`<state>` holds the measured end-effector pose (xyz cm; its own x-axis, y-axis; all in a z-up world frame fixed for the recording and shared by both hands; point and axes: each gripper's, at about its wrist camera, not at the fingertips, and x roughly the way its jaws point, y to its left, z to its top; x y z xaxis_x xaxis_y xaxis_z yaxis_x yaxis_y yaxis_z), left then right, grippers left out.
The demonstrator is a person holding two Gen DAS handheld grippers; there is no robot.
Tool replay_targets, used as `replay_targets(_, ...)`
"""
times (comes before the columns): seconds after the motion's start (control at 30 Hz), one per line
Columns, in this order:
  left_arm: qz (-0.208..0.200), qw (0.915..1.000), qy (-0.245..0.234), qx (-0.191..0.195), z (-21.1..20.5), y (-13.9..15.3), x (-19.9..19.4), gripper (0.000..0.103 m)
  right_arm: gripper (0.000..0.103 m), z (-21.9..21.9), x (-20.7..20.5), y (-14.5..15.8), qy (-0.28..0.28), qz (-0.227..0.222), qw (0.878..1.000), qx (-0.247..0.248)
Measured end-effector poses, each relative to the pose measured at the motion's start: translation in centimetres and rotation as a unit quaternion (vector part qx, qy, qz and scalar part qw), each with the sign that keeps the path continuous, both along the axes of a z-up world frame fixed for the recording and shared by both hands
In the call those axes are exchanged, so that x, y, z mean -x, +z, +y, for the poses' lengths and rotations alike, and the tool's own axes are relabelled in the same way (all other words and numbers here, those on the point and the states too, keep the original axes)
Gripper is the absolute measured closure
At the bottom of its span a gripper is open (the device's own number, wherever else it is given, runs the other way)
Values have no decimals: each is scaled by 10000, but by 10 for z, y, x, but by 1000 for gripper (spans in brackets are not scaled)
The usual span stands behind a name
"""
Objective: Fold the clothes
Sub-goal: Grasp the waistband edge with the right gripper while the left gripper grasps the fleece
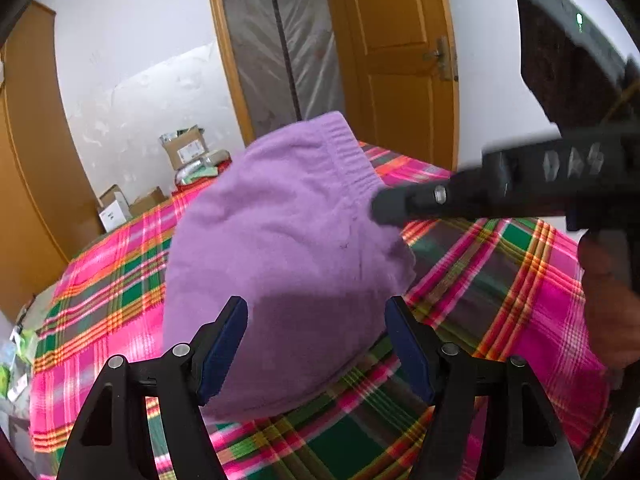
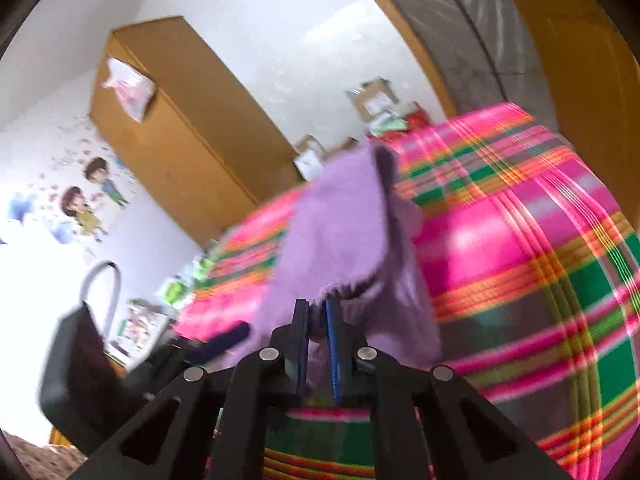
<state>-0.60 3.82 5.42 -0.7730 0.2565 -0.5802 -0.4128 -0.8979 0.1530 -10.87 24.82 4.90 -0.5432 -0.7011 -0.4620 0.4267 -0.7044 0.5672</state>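
Garment (image 1: 288,264): purple knit, lifted off plaid sheet (image 1: 500,280).
R gripper (image 2: 318,320): clamped on garment edge.
L gripper (image 1: 316,312): jaws spread, grasping nothing, garment between/behind fingers.

Left tool (image 1: 316,344): both fingers spread wide apart, blue pads (image 1: 222,350) facing inward across a broad gap, nothing pinched between them; the tool points forward and slightly down.

Right tool (image 2: 318,344): fingers drawn close together, blue pads (image 2: 331,354) nearly parallel, with a narrow slit between them in which a fold of purple garment (image 2: 344,240) is clamped. In the left wrist view the right tool (image 1: 386,206) enters from the right side, its dark, motion-blurred tip touching the garment's ribbed edge. The person's right hand (image 1: 608,304) grips that tool's handle at the right margin, partly cropped.
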Motion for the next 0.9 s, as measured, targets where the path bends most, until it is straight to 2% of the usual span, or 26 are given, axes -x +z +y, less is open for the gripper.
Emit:
replay_targets(0.13, 48, 9996, 108, -265, -7, 10, 6, 30, 95, -14, 4, 15, 351, 108, 9988, 317)
replay_targets(0.23, -5, 9985, 303, -453, -15, 15, 16, 30, 95, -25, 5, 19, 560, 90, 9977, 373)
replay_targets(0.33, -57, 9980, 476, -408, -19, 16, 26, 30, 95, -36, 6, 23, 770, 71, 9961, 429)
replay_targets(0.4, -110, 9972, 538, -503, -25, 18, 30, 39, 95, -43, 6, 25, 909, 59, 9948, 466)
replay_targets(0.43, -150, 9966, 569, -583, -29, 18, 32, 53, 95, -47, 7, 27, 978, 52, 9940, 485)
replay_targets(0.47, -203, 9958, 601, -665, -33, 19, 35, 72, 95, -51, 7, 28, 1048, 46, 9932, 503)
replay_targets(0.53, -426, 9932, 676, -844, -41, 17, 43, 95, 95, -54, 9, 27, 1111, -13, 9926, 499)
replay_targets(0.67, -553, 9870, 919, -1194, -60, 18, 49, 96, 92, -50, 8, 20, 1139, -148, 9920, 517)
replay_targets(0.73, -528, 9830, 1134, -1345, -73, 20, 50, 96, 85, -39, 4, 17, 1024, -135, 9934, 490)
replay_targets(0.8, -518, 9789, 1301, -1491, -87, 22, 52, 97, 67, -24, 2, 12, 606, -126, 9978, 232)
replay_targets(0.9, -479, 9751, 1456, -1605, -102, 25, 59, 97, 61, -5, 3, -4, -212, -263, 9986, -399)
